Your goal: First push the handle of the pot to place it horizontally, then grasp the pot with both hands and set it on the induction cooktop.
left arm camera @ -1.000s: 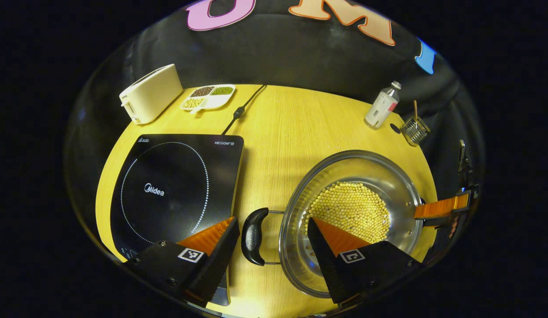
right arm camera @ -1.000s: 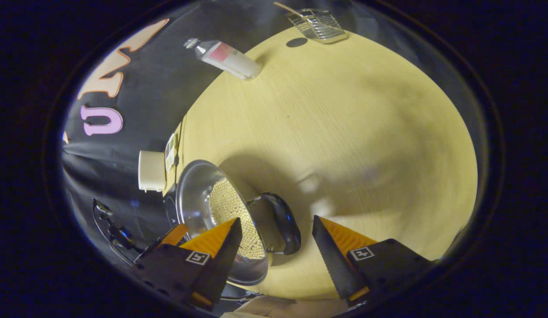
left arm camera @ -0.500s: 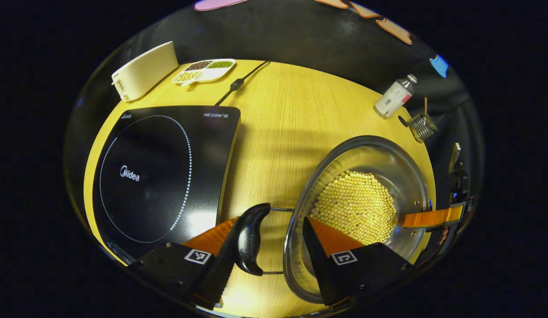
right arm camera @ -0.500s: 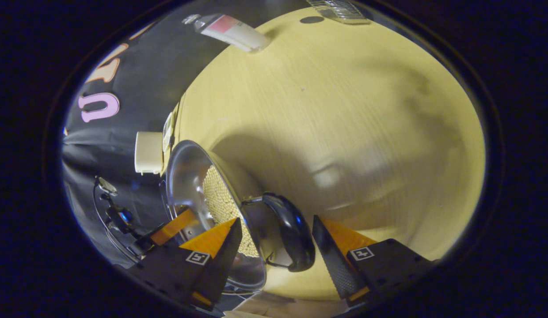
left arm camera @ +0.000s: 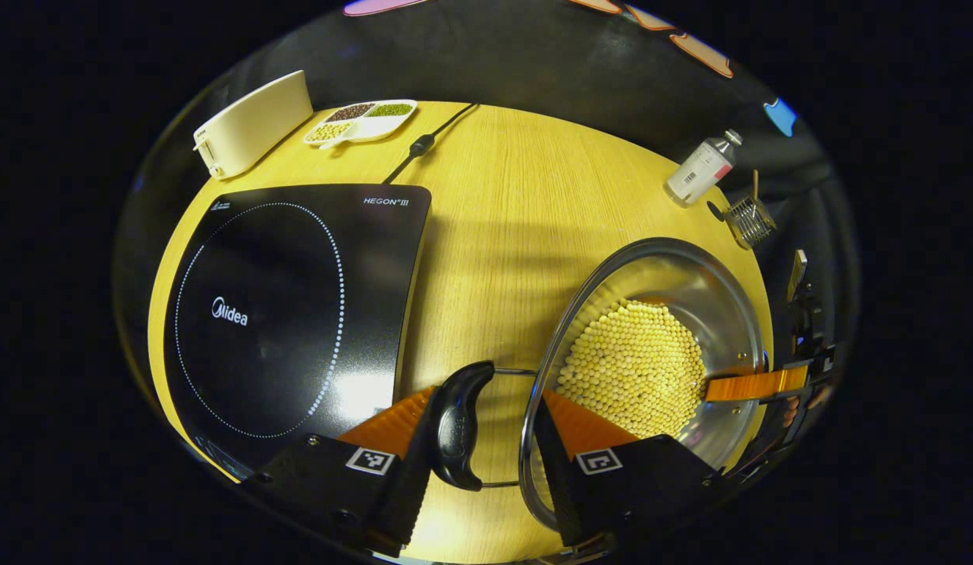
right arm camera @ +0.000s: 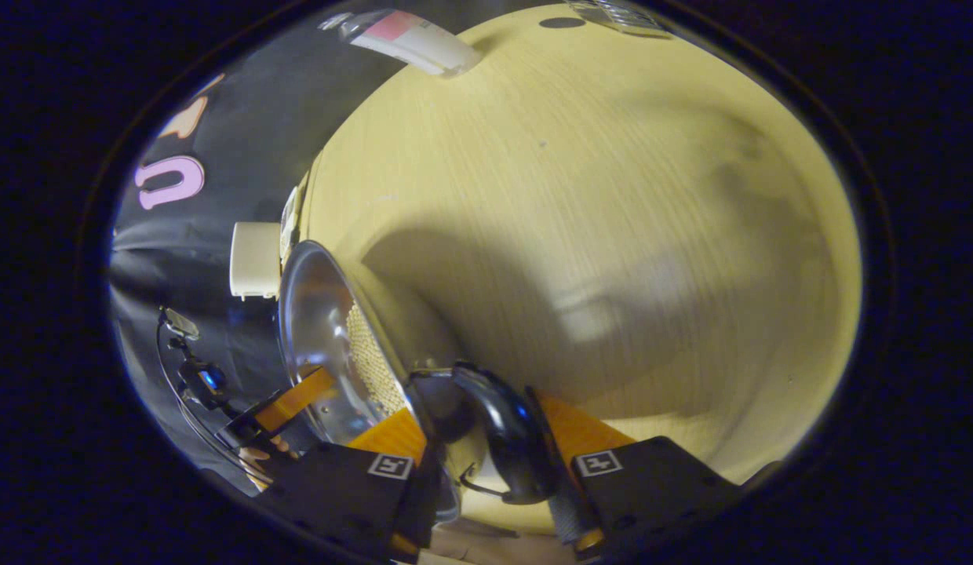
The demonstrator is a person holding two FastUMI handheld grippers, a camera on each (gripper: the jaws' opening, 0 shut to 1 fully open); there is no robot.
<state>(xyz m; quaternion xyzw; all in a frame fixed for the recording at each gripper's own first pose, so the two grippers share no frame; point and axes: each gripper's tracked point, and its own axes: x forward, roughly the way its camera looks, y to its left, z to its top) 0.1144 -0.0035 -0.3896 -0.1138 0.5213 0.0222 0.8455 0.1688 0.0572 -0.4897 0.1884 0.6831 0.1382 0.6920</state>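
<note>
Gripping both handles is where you are standing now: your left gripper [left arm camera: 480, 439] is straddling the pot's near black handle [left arm camera: 457, 424], one finger touching its outer face and the other standing just inside the pot's rim, so I cannot tell whether both are pressing on it. Your right gripper [right arm camera: 486, 459] is closing around the opposite black handle [right arm camera: 508, 443], its fingers lying against both sides, pinching it as far as the right gripper view is showing. The pot [left arm camera: 675, 275] is sitting on the wooden table [left arm camera: 518, 220], to the right of the induction cooktop [left arm camera: 282, 306] and just beside its edge without touching it. Both handles are lying level, sticking straight out from the rim, so the pushing step is looking finished. The relation that is mattering next: the cooktop is lying to the left of the pot, nearer your left gripper, so the carry is going sideways across the pot's handle-to-handle line, with your left hand leading. Contents, listed: the pot is holding a heap of small yellow beans [left arm camera: 632, 365], loose and likely to roll if you are tilting it. At the far edge, a divided dish [left arm camera: 361, 123] is holding three kinds of beans, dark, green and pale, one to each compartment.
</note>
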